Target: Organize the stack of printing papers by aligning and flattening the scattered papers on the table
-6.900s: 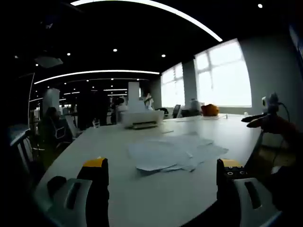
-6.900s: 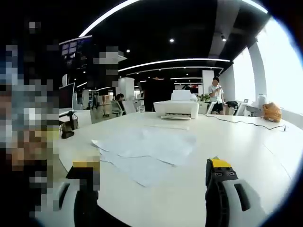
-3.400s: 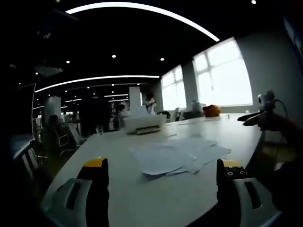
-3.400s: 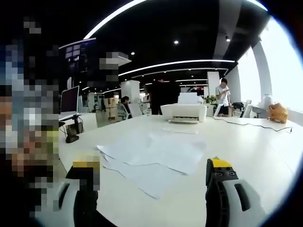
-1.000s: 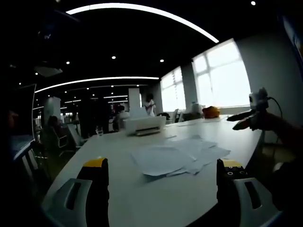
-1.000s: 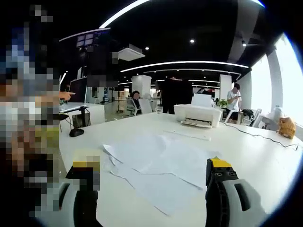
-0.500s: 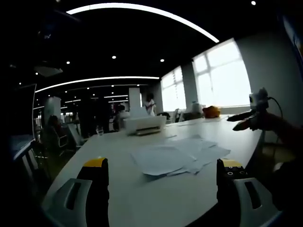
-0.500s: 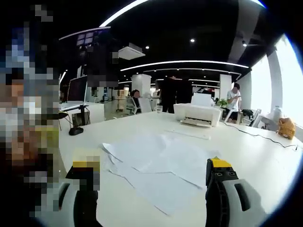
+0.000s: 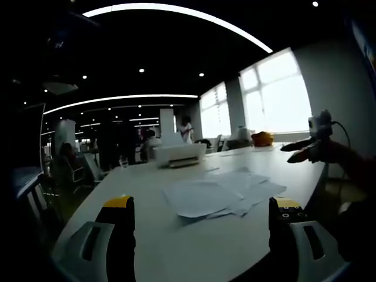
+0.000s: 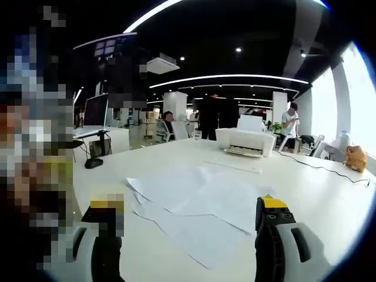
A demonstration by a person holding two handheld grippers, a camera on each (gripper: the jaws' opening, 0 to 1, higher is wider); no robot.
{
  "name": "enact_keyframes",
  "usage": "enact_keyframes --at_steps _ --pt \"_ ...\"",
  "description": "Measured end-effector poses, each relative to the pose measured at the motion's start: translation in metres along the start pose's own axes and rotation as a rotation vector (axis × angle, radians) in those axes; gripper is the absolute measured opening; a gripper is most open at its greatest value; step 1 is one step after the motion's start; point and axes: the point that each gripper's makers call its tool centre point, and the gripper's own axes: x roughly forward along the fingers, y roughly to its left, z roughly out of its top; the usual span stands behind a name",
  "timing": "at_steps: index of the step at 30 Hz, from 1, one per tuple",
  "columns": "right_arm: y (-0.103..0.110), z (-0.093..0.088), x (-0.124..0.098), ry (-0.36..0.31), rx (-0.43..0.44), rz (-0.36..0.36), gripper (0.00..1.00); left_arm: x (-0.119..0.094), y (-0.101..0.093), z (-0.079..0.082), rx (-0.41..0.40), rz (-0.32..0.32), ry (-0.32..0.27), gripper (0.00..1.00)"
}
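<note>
While both sets of jaws sit wide apart and empty | scattered papers (image 10: 197, 208) lie on the table (image 10: 329, 194) dead ahead of the right gripper (image 10: 189, 226), looks nearer | left gripper (image 9: 202, 226): sheets ahead, slightly right, further off

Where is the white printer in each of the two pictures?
Left gripper view: the white box-shaped printer sits left of centre, at the far end of the white table.
Right gripper view: it sits right of centre, also far back.
Shared landmark: the scattered white paper sheets lie nearer than it.
</note>
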Motion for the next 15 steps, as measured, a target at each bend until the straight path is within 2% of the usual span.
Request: enact_keyframes --at_steps 15 --pt "0.0014 -0.0016 0.0065 0.004 0.006 0.01 0.9 -0.0027 0.0011 0.0045 0.002 0.005 -0.011 0.97"
